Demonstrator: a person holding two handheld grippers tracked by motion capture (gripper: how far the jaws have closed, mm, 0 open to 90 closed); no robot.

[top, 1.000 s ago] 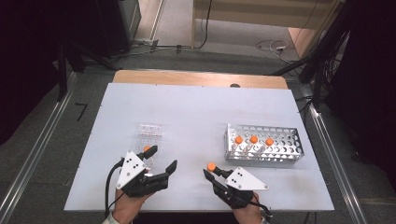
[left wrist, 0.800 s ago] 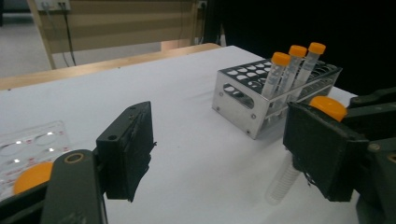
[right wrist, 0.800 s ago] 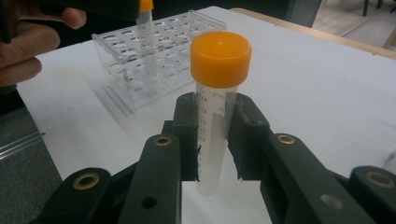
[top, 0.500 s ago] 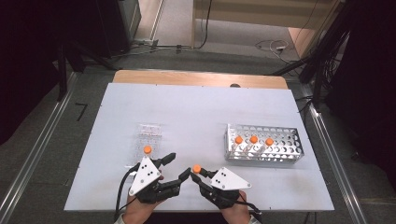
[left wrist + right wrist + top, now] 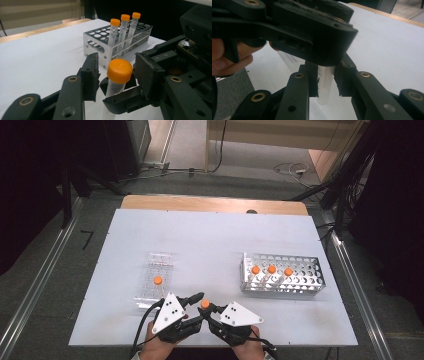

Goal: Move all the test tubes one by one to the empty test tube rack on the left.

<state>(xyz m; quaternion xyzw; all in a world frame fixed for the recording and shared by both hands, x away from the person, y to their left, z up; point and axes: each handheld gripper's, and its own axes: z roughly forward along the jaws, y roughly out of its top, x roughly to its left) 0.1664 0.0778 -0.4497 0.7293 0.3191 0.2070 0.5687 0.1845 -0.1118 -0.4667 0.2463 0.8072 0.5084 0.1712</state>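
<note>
Between both grippers, upright tube [image 5: 117, 82]: keep right gripper [image 5: 325, 82] clamped on body, close half-open left gripper [image 5: 116, 75] squarely around orange cap [image 5: 119, 71]

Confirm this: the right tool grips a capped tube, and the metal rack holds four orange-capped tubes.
Wrong count: the metal rack holds three orange-capped tubes, as the left gripper view and high view show. The right tool does grip the capped tube.
</note>
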